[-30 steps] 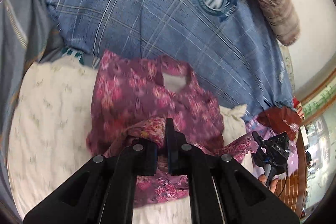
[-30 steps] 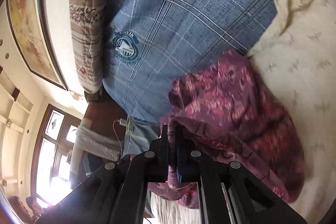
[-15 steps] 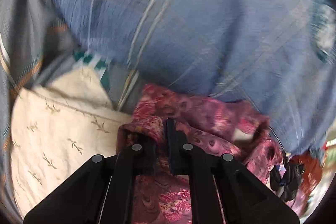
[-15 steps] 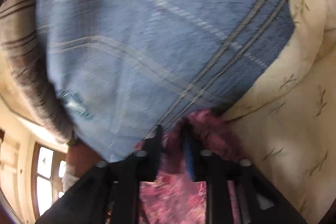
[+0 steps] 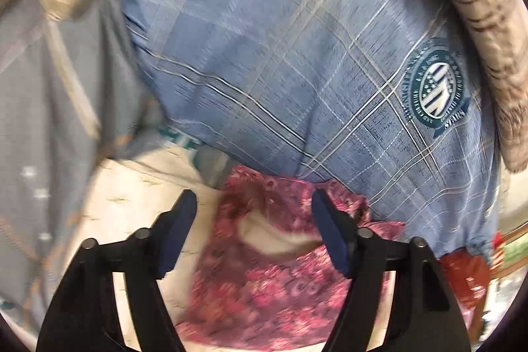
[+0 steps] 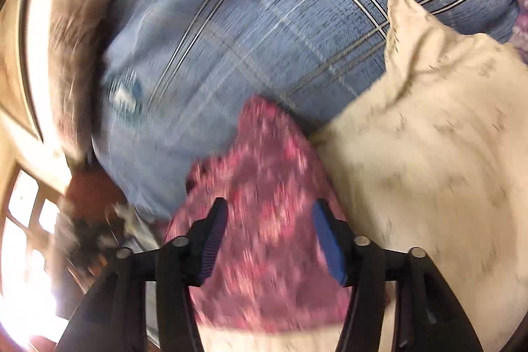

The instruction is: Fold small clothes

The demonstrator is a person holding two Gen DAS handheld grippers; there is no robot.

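The blue plaid pillow (image 5: 280, 61) bears a round crest emblem (image 5: 435, 89) — its ring lettering too small to read.

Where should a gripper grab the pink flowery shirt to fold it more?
Probably the near hem of the pink shirt, coming from the cream cloth side. That edge lies loose and open, while the far end is jammed against the blue checked pillow.

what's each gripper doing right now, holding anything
Left gripper: open, jaws just opened, pink floral garment lies loose below.
Right gripper: open, jaws just opened, nothing gripped.
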